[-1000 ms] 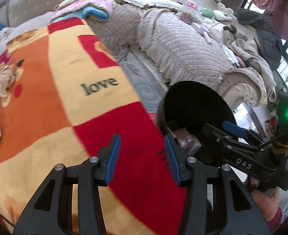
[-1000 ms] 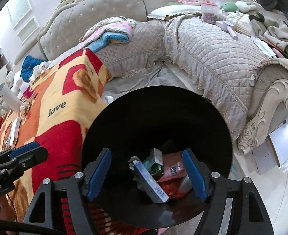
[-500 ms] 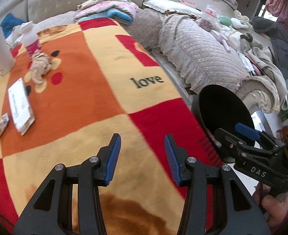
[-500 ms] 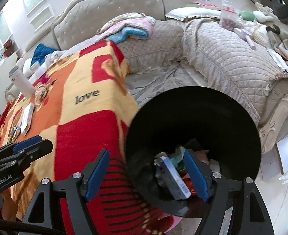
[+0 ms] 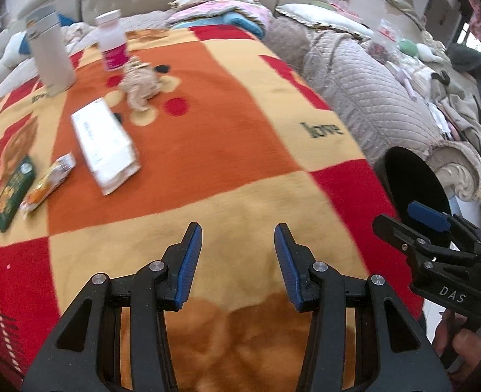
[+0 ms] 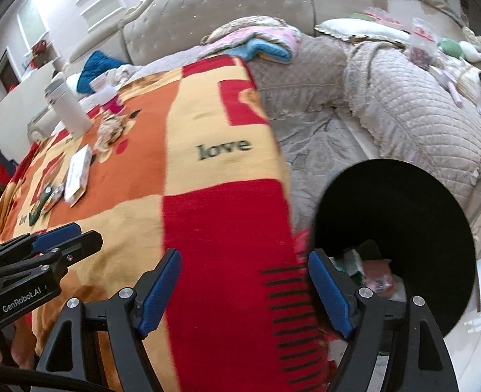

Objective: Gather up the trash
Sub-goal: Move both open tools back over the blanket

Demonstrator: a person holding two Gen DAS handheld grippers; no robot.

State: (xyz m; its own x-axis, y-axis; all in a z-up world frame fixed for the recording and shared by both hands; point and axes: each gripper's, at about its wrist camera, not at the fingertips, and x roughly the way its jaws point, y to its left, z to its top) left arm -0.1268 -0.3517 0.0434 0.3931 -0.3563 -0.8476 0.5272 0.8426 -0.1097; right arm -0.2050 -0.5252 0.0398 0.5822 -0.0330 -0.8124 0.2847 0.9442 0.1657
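Trash on the blanket: a white flat packet (image 5: 105, 145), an orange snack wrapper (image 5: 48, 184), a green packet (image 5: 13, 192) and a crumpled tissue wad (image 5: 141, 83) lie on the left part of the patchwork blanket (image 5: 227, 137) covering the desk, well apart from the bin.
Bin: black round bin (image 6: 394, 238) stands just beside the blanket's right edge, below it.
Bin contents: only the right wrist view looks inside, showing wrappers (image 6: 376, 276) at the bottom; the left wrist view shows just dark.
Standing items: white flask (image 5: 51, 57) and pink-labelled bottle (image 5: 112, 45), upright at the blanket's far left.
Left hand-held gripper (image 5: 238, 263): released, partly spread, nothing between the pads, angled down over the blanket.
Right hand-held gripper (image 6: 243, 294): empty, jaws widening, over the blanket's red edge, its right finger in front of the bin mouth.
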